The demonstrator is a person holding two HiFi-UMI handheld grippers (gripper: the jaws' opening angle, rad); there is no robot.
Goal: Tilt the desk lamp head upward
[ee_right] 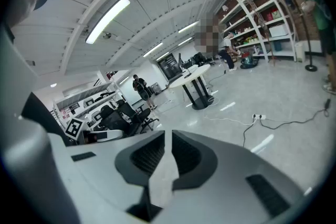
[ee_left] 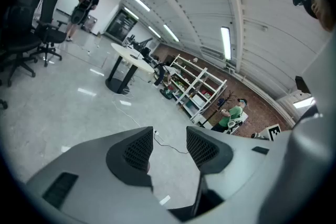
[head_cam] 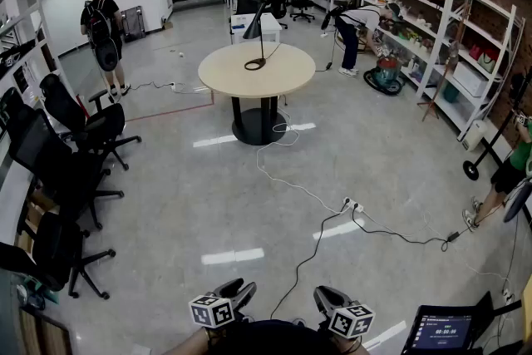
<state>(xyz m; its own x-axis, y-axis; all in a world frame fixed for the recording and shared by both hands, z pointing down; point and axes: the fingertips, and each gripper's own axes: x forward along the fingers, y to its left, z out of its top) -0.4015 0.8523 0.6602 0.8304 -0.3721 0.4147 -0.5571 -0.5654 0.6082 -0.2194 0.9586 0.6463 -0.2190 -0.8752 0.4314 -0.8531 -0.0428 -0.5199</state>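
On the round table (head_cam: 287, 84) far across the floor, head view: desk lamp (head_cam: 256, 31), stem upright, cone head slanting down and leftward, ring base near the tabletop's middle. Stands well apart from left gripper (head_cam: 242, 292) and right gripper (head_cam: 322, 295) at the bottom edge. Left gripper view: fingers (ee_left: 137, 148) spread, only floor between; table and lamp tiny in the distance. Right gripper view: fingers (ee_right: 185, 153) almost together, thin slit, nothing pinched; table far off.
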